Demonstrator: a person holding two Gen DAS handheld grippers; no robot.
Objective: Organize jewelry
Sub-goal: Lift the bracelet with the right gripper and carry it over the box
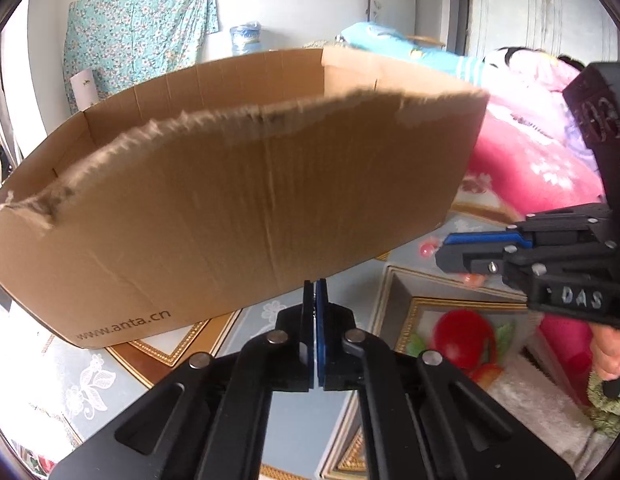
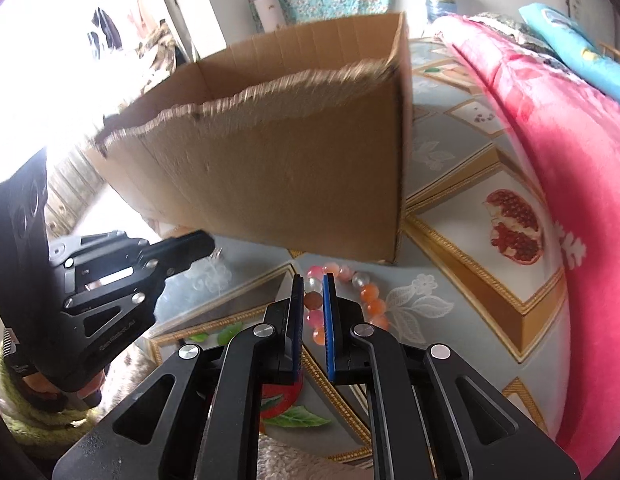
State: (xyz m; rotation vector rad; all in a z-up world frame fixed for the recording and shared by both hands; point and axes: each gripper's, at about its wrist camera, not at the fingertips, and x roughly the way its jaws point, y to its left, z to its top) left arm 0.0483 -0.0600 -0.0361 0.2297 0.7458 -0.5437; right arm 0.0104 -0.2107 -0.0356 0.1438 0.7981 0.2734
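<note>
Bedroom clutter behind, patterned floor mat [image 1: 270, 420] below. Left wrist view: left gripper [image 1: 315, 292] had its pads pressed together on nothing, tips at the lower edge of the torn cardboard box [image 1: 238, 208]; right gripper [image 1: 450, 250] came in from the right, low by the box corner. Right wrist view: right gripper [image 2: 312, 292] sat nearly shut; bead bracelet [image 2: 350, 296] lay on the mat just past the tips, near the box; I couldn't tell if a bead was pinched. I judged this the pickup step; next move needed a firm hold, then a lift over the box rim. Both tools pitched downward.
</note>
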